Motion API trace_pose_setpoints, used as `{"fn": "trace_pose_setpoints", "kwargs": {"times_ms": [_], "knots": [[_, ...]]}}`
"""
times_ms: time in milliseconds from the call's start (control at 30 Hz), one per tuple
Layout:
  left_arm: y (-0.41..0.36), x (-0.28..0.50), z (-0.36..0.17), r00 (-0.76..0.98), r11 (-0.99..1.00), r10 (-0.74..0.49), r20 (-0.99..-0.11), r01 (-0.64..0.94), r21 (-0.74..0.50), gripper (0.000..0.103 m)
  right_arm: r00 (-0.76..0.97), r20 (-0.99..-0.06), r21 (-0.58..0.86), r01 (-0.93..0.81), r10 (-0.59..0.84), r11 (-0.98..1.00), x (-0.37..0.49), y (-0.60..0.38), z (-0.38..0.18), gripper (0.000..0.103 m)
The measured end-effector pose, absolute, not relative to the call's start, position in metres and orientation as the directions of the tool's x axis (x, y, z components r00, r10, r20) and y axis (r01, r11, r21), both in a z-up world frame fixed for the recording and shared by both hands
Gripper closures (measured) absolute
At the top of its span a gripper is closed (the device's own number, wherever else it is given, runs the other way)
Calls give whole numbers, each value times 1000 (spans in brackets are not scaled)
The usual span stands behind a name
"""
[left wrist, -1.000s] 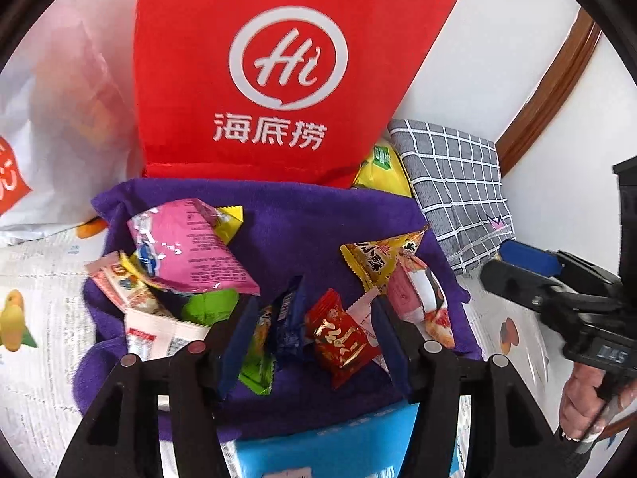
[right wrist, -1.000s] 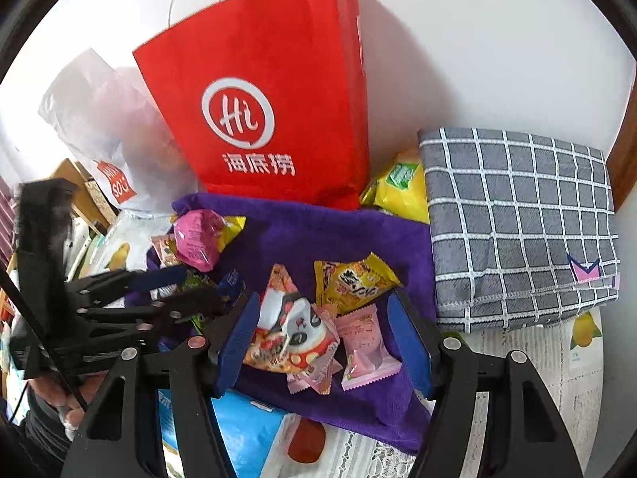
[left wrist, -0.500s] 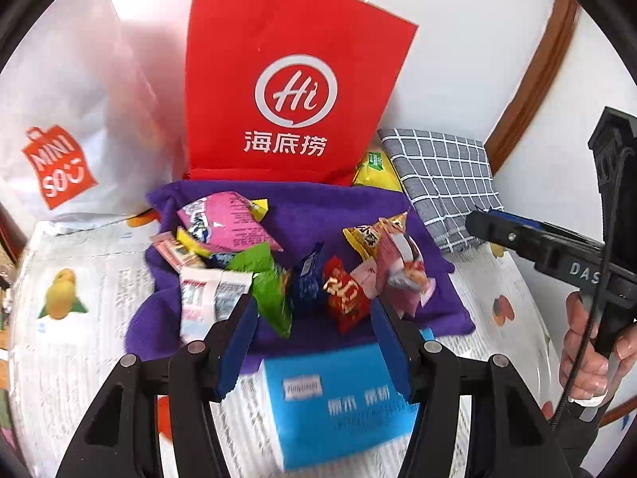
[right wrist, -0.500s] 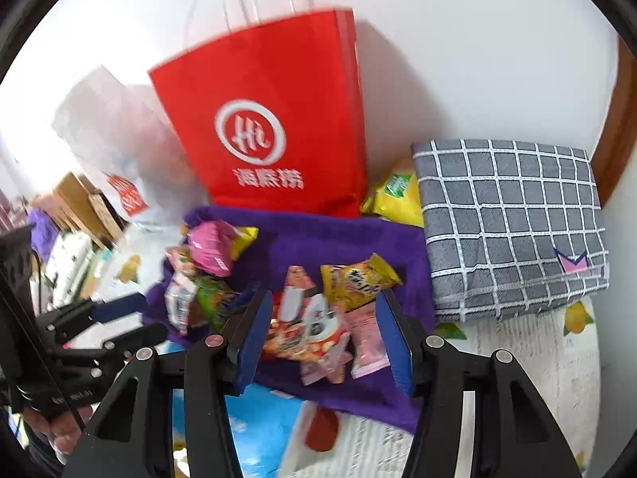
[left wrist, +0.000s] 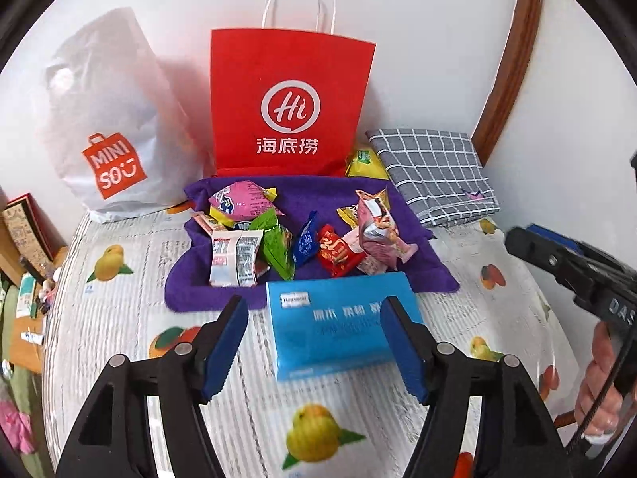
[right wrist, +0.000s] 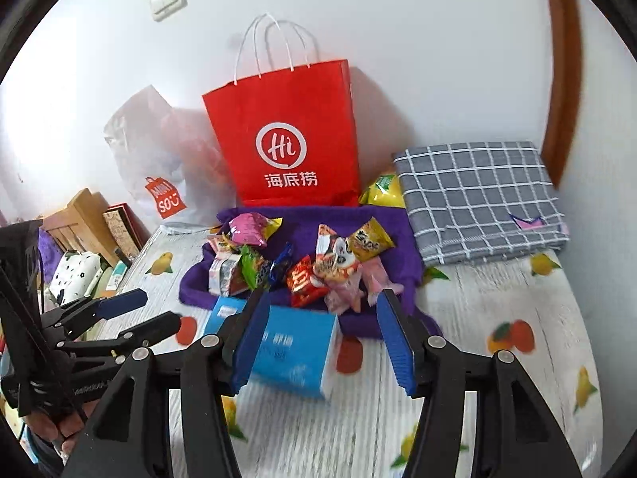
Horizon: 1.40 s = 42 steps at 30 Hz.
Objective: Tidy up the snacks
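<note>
Several snack packets lie in a heap on a purple towel (left wrist: 318, 195) (right wrist: 402, 239): a pink packet (left wrist: 239, 201), a green one (left wrist: 276, 245), a red one (left wrist: 336, 249) (right wrist: 300, 279), a yellow one (right wrist: 368, 241). My left gripper (left wrist: 314, 342) is open and empty, held back above a blue box (left wrist: 338, 318) in front of the towel. My right gripper (right wrist: 322, 342) is open and empty, also held back over the blue box (right wrist: 294, 350). The left gripper also shows in the right wrist view (right wrist: 131, 314), and the right gripper in the left wrist view (left wrist: 529, 237).
A red paper bag (left wrist: 290, 107) (right wrist: 286, 135) stands upright behind the towel against the wall. A white plastic bag (left wrist: 107, 135) sits to its left. A folded grey checked cloth (left wrist: 434, 171) (right wrist: 481, 195) lies at the right, a yellow packet (right wrist: 382, 191) beside it. The fruit-print cover (left wrist: 119, 318) spreads around.
Both grippers have pulled back and up from the snack heap, so the whole towel, the blue box and both bags now show. Both stayed open and empty.
</note>
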<state>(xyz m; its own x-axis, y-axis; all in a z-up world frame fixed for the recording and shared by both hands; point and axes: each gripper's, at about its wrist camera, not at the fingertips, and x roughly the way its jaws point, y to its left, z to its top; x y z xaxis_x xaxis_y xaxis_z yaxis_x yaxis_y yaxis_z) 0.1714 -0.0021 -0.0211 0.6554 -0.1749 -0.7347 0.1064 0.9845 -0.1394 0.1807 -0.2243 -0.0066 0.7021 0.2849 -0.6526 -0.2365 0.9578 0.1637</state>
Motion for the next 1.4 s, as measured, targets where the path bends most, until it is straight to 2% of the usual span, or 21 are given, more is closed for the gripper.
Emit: {"fn": "trace_pose_setpoints", "kwargs": {"times_ms": [233,467,633,833,1100,1400], "knots": [[-4,131,-5,693,988,-152,-705,79,-134,29,736,-638,126,-190,226,974,125,-228,9,45],[-9,89,5,731,993,-112,-673,58,-102,21,759,-624,144,-123,186,982,74,-237,10,26],[-13,66,6,745,995,-97,-660,60,-78,21,776,-604,151,-112,181,982,44,-242,9,24],[-18,38,9,763,996,-88,-640,55,-72,21,791,-597,120,-79,135,990,18,-245,6,15],[-28,5,14,785,996,-90,-613,70,-56,20,798,-596,78,-60,95,995,-13,-246,2,14],[-32,-13,11,787,997,-82,-612,69,-45,20,806,-584,107,-44,99,993,-32,-254,-2,11]]}}
